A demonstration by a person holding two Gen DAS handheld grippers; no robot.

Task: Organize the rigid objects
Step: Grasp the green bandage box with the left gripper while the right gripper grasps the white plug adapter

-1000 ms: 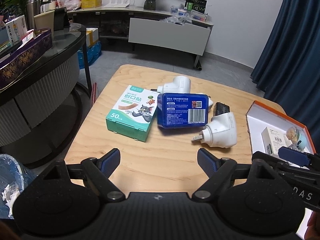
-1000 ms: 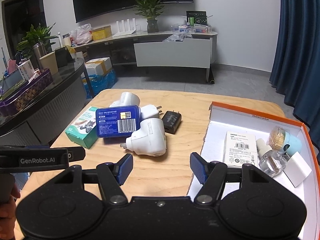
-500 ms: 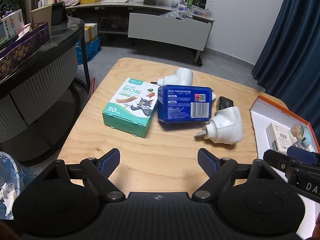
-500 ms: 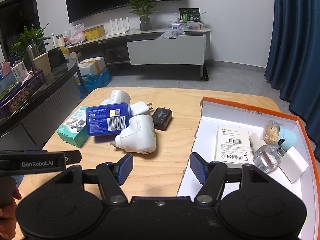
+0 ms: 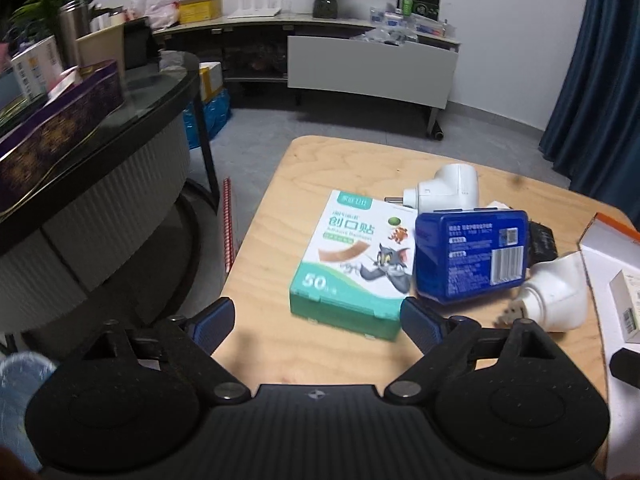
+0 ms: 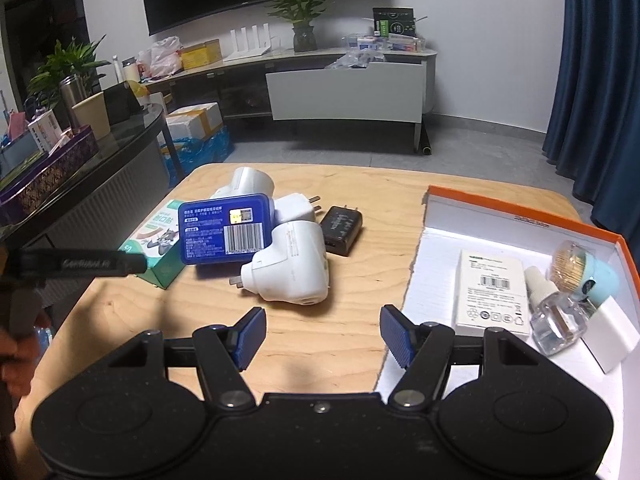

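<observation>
A green plaster box (image 5: 352, 268) (image 6: 158, 246), a blue tin (image 5: 470, 254) (image 6: 224, 230), white plug adapters (image 5: 556, 294) (image 6: 290, 268) and a black charger (image 6: 342, 230) lie clustered on the wooden table (image 5: 320, 168). An orange-rimmed white box (image 6: 520, 220) at the right holds a white carton (image 6: 492, 290), a glass bottle (image 6: 554, 320) and a teal item (image 6: 588, 272). My left gripper (image 5: 316, 318) is open and empty, just in front of the plaster box. My right gripper (image 6: 322, 334) is open and empty, in front of the nearest adapter and the box's left edge.
A dark round glass table (image 5: 100, 128) with boxes stands to the left. A TV shelf (image 6: 344, 60) with plants and clutter runs along the back wall. Blue curtains (image 6: 600, 80) hang at the right.
My left gripper has swung left, so the plaster box now sits ahead of it. My right gripper has moved closer to the adapter. Both stay open.
</observation>
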